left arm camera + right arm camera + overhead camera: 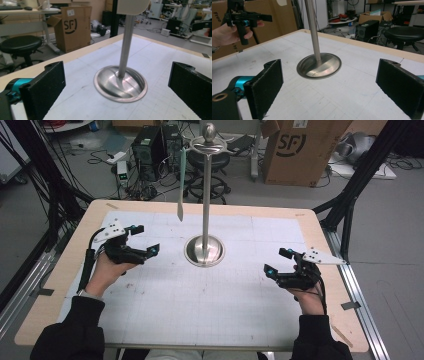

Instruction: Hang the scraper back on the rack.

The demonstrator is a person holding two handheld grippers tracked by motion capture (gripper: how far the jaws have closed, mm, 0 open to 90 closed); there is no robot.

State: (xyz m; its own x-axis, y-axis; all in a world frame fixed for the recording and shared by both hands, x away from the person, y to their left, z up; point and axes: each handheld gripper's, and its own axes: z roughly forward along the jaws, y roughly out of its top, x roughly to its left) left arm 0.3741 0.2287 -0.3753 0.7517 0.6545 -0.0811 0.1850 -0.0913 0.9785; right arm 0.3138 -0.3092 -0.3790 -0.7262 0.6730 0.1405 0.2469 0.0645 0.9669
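A polished metal stand [204,249], a round dished base carrying a slim upright pole [206,195] topped by a ball finial, occupies the middle of the gridded white mat [200,305] on the wooden table [60,285]. A pale green, flat strip-like utensil [181,185] hangs from one of the short hooks near the top of the pole, clear of the mat; its exact kind cannot be told. The left gripper [142,240] and the right gripper [277,261] are held on opposite sides of the base, well apart from it and turned inward toward it, a symmetrical posture that plausibly leaves either hand free to reach the stand or the hanging utensil. In the left gripper view the base [120,83] lies centred between two widely parted jaws that enclose and touch nothing; the right gripper view shows the same for its own jaws, spread wide and empty, with the base [319,65] ahead of them and the left gripper [249,18] in the person's hand farther off.
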